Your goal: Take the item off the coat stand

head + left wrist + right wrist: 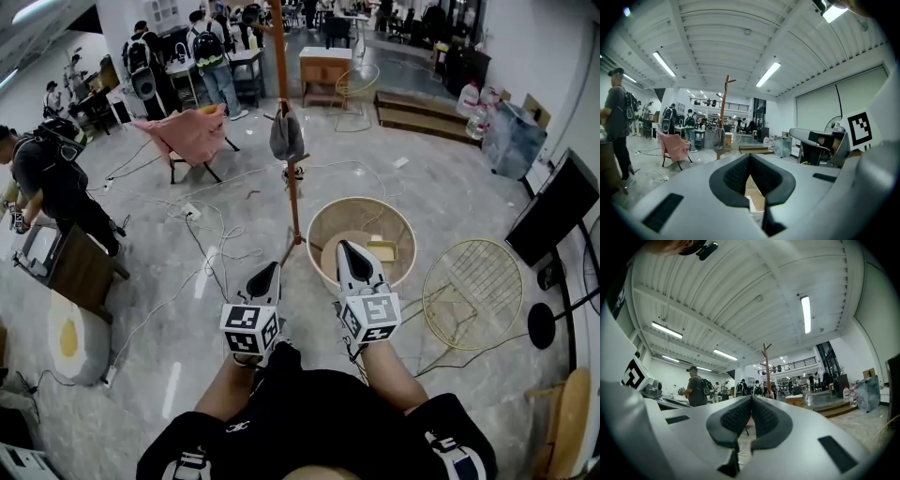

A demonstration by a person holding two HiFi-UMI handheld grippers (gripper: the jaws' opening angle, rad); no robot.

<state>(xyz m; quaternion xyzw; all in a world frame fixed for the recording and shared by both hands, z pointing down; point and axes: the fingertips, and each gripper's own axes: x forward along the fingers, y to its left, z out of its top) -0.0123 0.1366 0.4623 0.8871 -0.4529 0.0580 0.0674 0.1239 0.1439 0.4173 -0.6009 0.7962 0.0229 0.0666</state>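
Note:
A tall brown coat stand [282,84] rises from the tiled floor ahead of me. A grey fabric item [286,136] hangs from it about halfway up. My left gripper [273,269] and right gripper [343,246] are held side by side near my body, both pointing at the stand and well short of it. Each is shut with nothing between its jaws. In the left gripper view the stand [724,117] and the grey item [720,139] show far off above the closed left gripper [750,157]. The right gripper view shows the stand [767,366] above the closed right gripper [751,399].
A round wooden tub [410,234] sits just right of the stand's base, with a round wire frame [473,281] beside it. Cables [211,234] trail over the floor at left. A pink folding chair [192,131] stands behind; a person [52,178] with a backpack is at far left.

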